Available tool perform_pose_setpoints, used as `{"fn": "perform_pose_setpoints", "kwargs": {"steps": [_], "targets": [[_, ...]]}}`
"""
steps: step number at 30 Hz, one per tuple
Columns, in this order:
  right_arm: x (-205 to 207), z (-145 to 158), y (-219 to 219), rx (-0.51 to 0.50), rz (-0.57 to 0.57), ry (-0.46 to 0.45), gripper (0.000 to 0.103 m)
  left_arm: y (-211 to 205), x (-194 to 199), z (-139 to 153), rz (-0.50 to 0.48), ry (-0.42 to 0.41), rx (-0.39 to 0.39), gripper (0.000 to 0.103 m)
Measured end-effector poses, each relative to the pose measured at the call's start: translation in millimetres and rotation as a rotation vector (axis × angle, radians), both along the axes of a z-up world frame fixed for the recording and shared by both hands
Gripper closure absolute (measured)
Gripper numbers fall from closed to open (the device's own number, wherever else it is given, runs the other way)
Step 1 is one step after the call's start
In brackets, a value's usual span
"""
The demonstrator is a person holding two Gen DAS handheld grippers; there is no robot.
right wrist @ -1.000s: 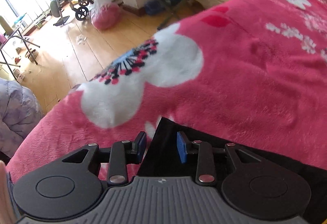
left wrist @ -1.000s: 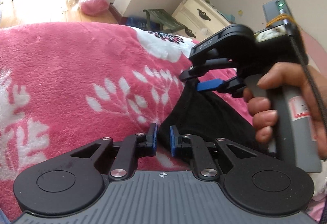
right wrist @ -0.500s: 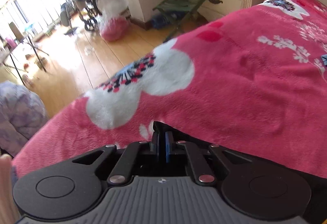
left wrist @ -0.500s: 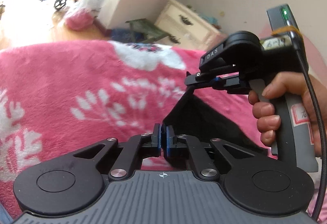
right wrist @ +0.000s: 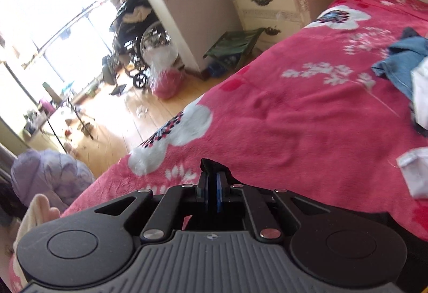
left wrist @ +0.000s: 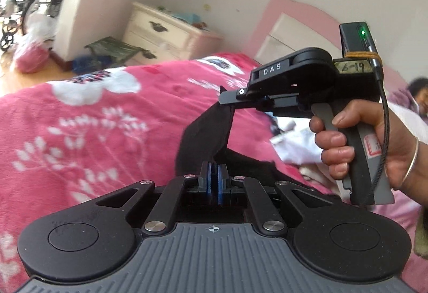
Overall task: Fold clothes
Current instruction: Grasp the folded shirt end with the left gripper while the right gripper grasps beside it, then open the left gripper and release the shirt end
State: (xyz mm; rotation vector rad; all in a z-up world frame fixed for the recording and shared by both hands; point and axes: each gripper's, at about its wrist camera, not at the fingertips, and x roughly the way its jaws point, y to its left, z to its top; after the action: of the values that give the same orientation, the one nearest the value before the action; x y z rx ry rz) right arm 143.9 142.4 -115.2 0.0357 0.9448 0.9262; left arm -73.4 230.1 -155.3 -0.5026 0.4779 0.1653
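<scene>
1. Two grips are on now: the left gripper [left wrist: 213, 180] and the right gripper [right wrist: 211, 192] have both just been closing, and each pair of blue-padded fingers is pinched tight on an edge of the thin black cloth garment [left wrist: 206, 132].
2. A second ago those fingers stood apart over the fabric lying flat; now it's up off the pink floral fleece blanket [left wrist: 93, 132] on the bed, stretched between the two grippers.
3. The right gripper's hand [left wrist: 361, 143] sits higher in the left view, so the held edge slants upward.
4. That reads as pick-up done; carrying the edge over for a fold looks next.
5. A crumpled blue denim piece [right wrist: 401, 60] lies well apart, untouched.
</scene>
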Motion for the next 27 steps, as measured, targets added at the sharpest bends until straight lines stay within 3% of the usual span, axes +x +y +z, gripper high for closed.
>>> {"fn": "perform_pose_setpoints", "kwargs": {"steps": [11,13,15,17,21,27], "targets": [[12,-59,-54,-0.021,-0.102,0.057,0.094,-39,25,-34,-0.084,0.158,0.038,0.098],[14,-70,-60,-0.038,-0.129,0.056,0.091,-42,27,-41,-0.111,0.176,0.020,0.088],[17,-77,-67,-0.046,-0.158,0.062,0.083,-45,23,-42,-0.123,0.173,0.017,0.073],[19,-78,-77,-0.031,-0.185,0.075,0.073,-45,16,-40,-0.143,0.155,0.013,0.070],[19,-70,-98,-0.028,-0.207,0.064,0.069,-40,-1,-37,-0.198,0.160,0.013,0.067],[1,-64,-110,-0.021,-0.148,0.120,0.068,-18,-13,-31,-0.119,0.167,0.124,0.067]]}}
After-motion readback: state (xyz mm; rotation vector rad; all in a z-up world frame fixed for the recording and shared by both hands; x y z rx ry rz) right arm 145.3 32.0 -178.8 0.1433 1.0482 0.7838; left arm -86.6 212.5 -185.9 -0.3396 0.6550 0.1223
